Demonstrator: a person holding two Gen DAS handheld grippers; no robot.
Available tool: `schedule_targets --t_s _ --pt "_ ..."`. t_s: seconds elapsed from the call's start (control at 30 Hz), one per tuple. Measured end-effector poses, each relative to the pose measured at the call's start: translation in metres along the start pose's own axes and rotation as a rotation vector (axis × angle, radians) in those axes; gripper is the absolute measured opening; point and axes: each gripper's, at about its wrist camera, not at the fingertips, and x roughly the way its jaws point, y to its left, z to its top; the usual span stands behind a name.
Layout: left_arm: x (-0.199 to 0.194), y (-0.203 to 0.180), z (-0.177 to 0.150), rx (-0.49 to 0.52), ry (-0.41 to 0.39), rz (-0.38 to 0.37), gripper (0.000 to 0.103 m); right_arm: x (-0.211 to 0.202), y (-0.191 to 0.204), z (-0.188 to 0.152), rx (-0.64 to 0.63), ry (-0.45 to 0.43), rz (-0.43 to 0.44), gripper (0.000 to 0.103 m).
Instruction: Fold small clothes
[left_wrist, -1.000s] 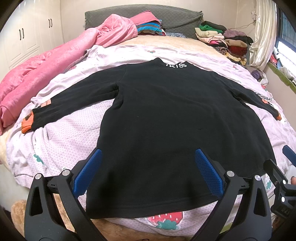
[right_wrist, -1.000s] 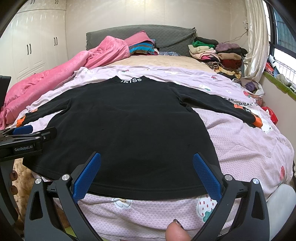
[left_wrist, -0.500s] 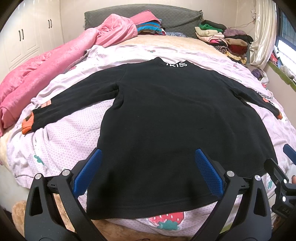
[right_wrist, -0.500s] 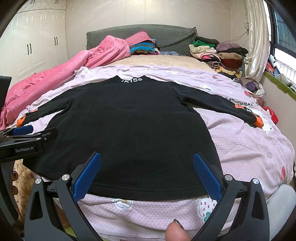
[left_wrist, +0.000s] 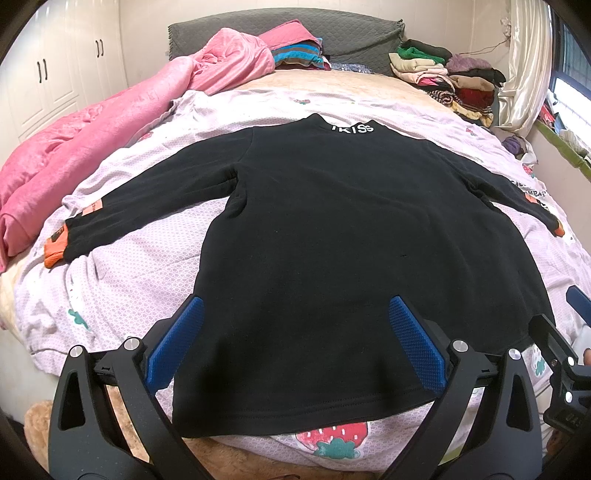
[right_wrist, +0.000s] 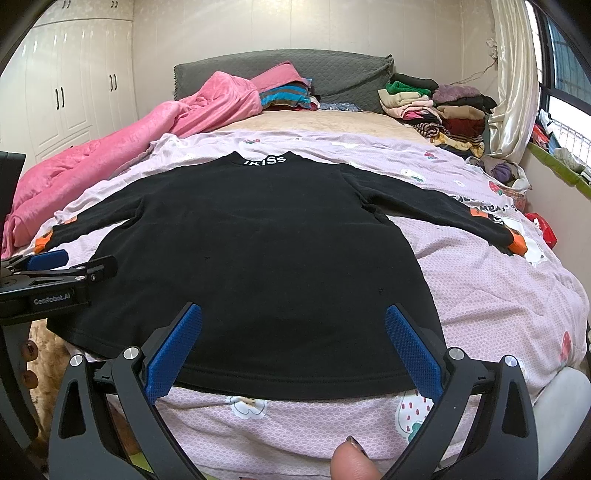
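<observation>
1. A small black long-sleeved knit top with white lettering on its collar (left_wrist: 332, 236) (right_wrist: 258, 251) was seen laid flat, back up, on a lilac quilted bedspread printed with strawberries (left_wrist: 122, 280) (right_wrist: 498, 302), its hem towards the cameras and its collar towards the grey headboard (right_wrist: 332, 74).
2. Both sleeves were spread out sideways, each ended by an orange cuff (left_wrist: 55, 251) (right_wrist: 519, 242).
3. The left gripper with blue ribbed pads (left_wrist: 295, 332) (right_wrist: 59, 266) was held wide open above the hem's left part, with nothing clasped.
4. The right gripper (right_wrist: 293, 332) was likewise held wide open and empty over the hem's right part.
5. A crumpled pink blanket (left_wrist: 110, 129) was seen along the bed's left edge, and a pile of folded clothes (right_wrist: 436, 103) by the headboard's right end.
6. A fingertip with a dark nail (right_wrist: 351, 458) was seen at the right view's bottom edge.
</observation>
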Motion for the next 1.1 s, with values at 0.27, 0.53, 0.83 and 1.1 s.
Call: schedule_targets --t_s 0.27,0.53,0.83,1.1 --pt "0.002 0.0 0.0 0.0 0.002 0.006 0.094 0.006 0.003 0.006 0.003 0.007 0.016 0.099" --pt "0.011 -0.005 0.009 0.003 0.015 0.027 0.094 0.014 0.0 0.014 -0.001 0.025 0.054 0.099" --pt "0.025 -0.008 0.038 -0.003 0.003 0.055 0.094 0.032 -0.007 0.044 0.021 0.019 0.08 0.099" --pt "0.038 -0.014 0.066 -0.012 0.008 0.05 0.094 0.051 -0.024 0.075 0.07 0.013 0.079 0.099"
